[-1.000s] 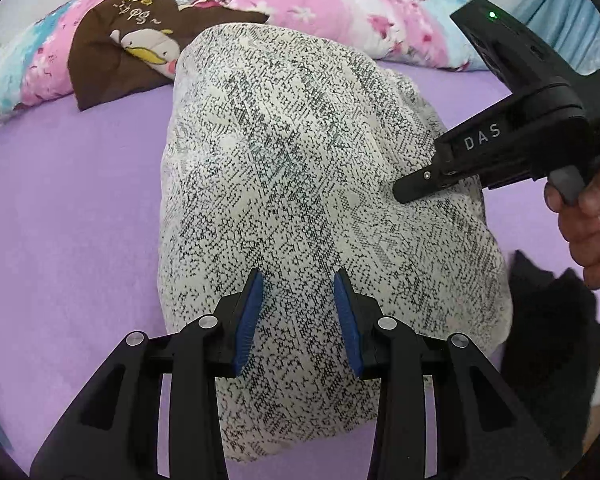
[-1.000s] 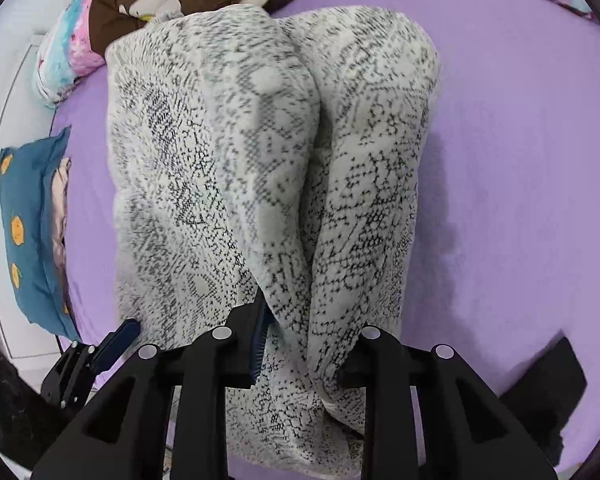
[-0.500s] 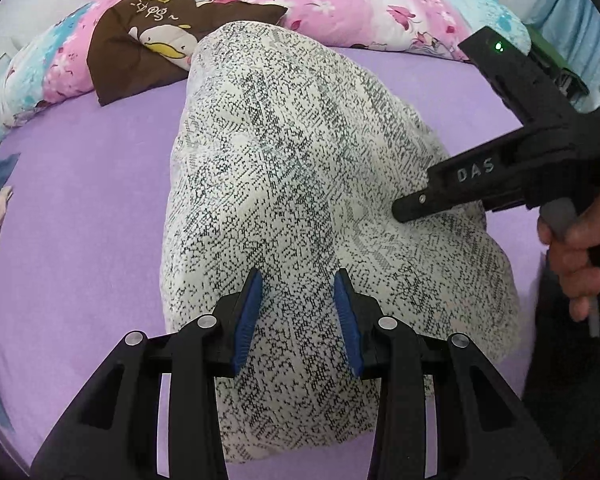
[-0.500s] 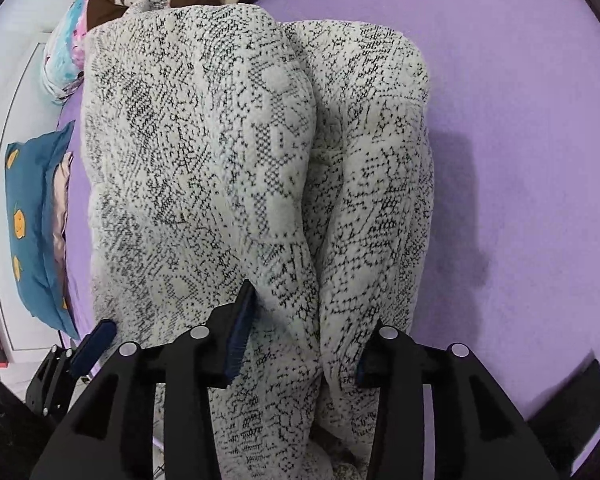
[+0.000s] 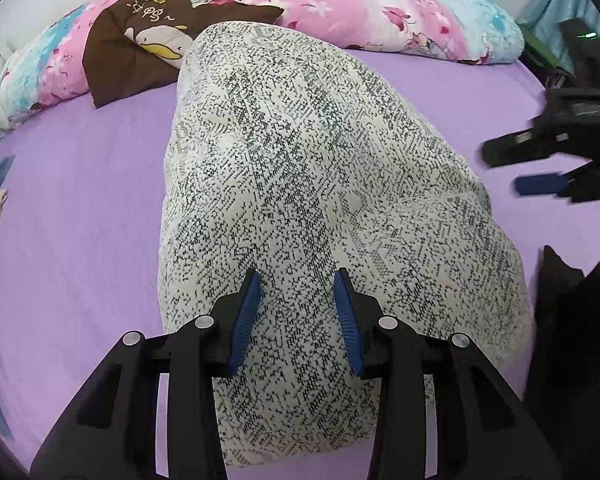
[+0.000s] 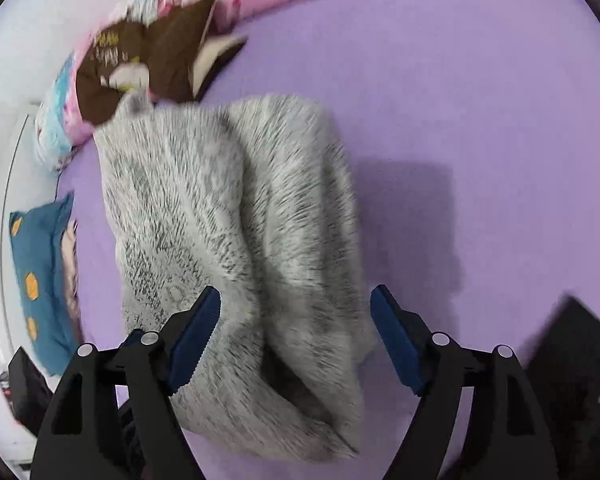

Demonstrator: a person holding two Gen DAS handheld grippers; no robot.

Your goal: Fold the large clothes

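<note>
A thick white garment with a black speckle pattern (image 5: pixel 300 180) lies folded lengthwise on the purple bed sheet (image 5: pixel 80 200). My left gripper (image 5: pixel 296 312) is at its near end, with the blue pads pressed on either side of a raised fold of the fabric. In the right wrist view the garment (image 6: pixel 228 220) is blurred by motion. My right gripper (image 6: pixel 296 296) hangs above its near end; its jaws are opening wide and the pads touch no cloth. From the left wrist view, the right gripper (image 5: pixel 504 172) is off the garment's right edge, over bare sheet.
A pink floral quilt (image 5: pixel 360 4) and a brown cushion with a duck print (image 5: pixel 148 44) line the far side of the bed. A black garment (image 5: pixel 572 340) lies at the near right. A teal pillow (image 6: pixel 40 272) sits at the left edge.
My right gripper let go of the garment's fold, spread its jaws and pulled away to the right of the garment. The left gripper kept its place and its grip.
</note>
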